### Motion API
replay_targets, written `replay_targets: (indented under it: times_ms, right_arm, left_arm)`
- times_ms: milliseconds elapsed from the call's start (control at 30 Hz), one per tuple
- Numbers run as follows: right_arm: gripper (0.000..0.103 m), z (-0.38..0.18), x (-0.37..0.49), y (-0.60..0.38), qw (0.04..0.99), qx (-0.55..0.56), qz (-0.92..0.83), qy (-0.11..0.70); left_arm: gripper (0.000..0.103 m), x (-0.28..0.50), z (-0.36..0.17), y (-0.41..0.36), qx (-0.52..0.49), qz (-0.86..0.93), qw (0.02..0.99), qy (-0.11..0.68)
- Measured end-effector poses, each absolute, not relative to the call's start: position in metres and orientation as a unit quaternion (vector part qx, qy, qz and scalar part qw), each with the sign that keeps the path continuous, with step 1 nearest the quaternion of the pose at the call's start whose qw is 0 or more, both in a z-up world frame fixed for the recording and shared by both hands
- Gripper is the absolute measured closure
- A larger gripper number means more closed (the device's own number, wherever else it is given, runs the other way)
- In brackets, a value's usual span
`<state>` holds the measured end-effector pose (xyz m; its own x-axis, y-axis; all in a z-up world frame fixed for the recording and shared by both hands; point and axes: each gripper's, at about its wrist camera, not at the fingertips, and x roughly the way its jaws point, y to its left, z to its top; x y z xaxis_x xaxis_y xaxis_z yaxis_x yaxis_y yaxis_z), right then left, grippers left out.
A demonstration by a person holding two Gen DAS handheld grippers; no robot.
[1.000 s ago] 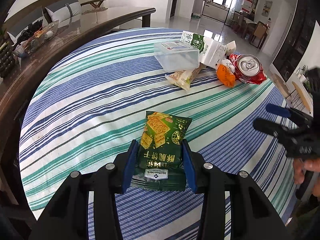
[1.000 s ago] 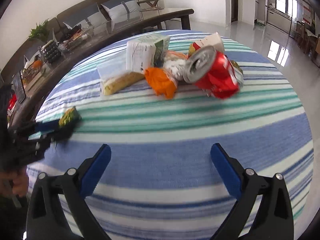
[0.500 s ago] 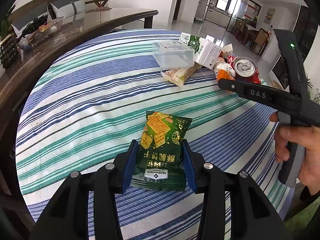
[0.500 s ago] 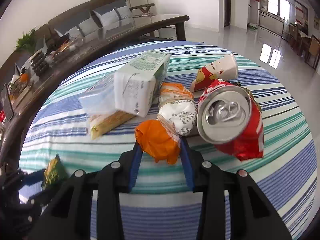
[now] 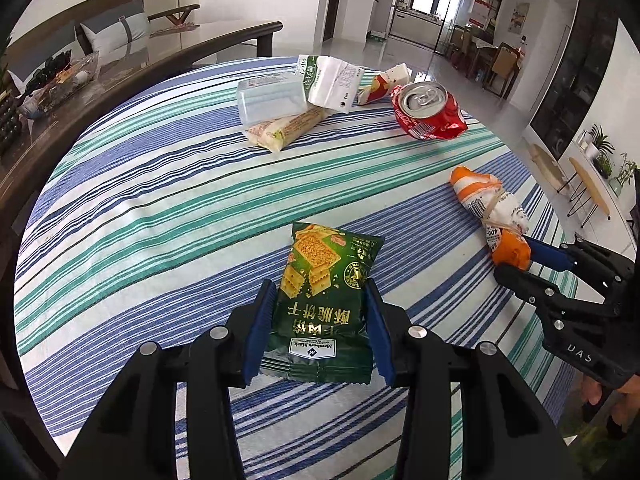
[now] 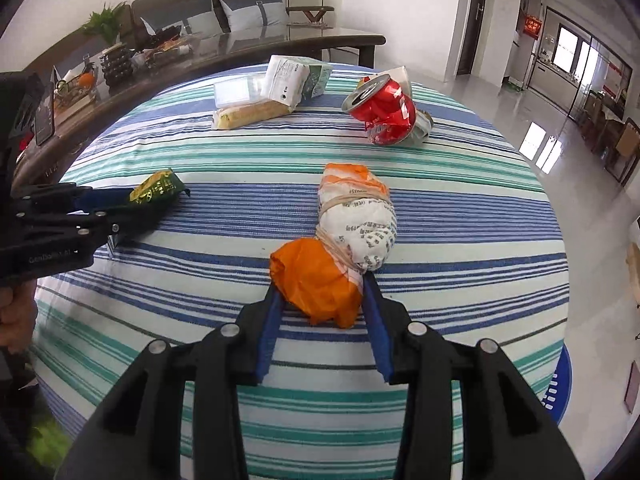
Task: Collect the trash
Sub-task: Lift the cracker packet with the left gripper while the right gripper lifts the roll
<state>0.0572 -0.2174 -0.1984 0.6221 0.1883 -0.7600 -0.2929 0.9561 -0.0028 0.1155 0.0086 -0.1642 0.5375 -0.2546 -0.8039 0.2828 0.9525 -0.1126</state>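
Observation:
My left gripper [image 5: 320, 312] is shut on a green cracker packet [image 5: 324, 300], held low over the striped tablecloth [image 5: 160, 184]. My right gripper [image 6: 322, 300] is shut on the orange end of an orange-and-white wrapped bundle [image 6: 352, 224] tied with rubber bands. That bundle also shows in the left wrist view [image 5: 490, 204], at the right, with the right gripper [image 5: 520, 258] behind it. The left gripper [image 6: 132, 204] with the green packet [image 6: 158, 188] shows at the left of the right wrist view.
At the table's far side lie a crushed red can [image 5: 426, 110], a clear plastic box [image 5: 270, 98], a yellow snack packet [image 5: 286, 130], a green-white carton [image 5: 330, 82] and a small red-white wrapper [image 5: 382, 84]. A dark wooden table [image 6: 200, 56] stands behind. The table's near edge is close.
My right gripper closed on the orange bundle and pulled it away from the pile toward the near edge. The left gripper still holds the green packet, barely moved.

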Motion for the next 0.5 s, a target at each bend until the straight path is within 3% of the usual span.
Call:
replay_targets:
  times_ms: [100, 167, 233, 500]
  right_arm:
    - [0.038, -0.201, 0.056, -0.221, 0.895, -0.031, 0.147, 0.421]
    - [0.032, -0.201, 0.053, -0.22, 0.894, -0.032, 0.151, 0.421]
    - [0.03, -0.201, 0.049, -0.221, 0.893, -0.033, 0.153, 0.422]
    - [0.026, -0.199, 0.049, -0.236, 0.887, 0.028, 0.167, 0.43]
  left_arm:
    - [0.054, 0.113, -0.165, 0.007, 0.024, -0.151, 0.877, 0.455]
    - [0.043, 0.111, -0.166, 0.008, 0.025, -0.153, 0.876, 0.457]
    - [0.019, 0.11, -0.168, 0.01, 0.028, -0.147, 0.874, 0.462]
    - [0.013, 0.104, -0.173, 0.01, 0.065, -0.153, 0.871, 0.463]
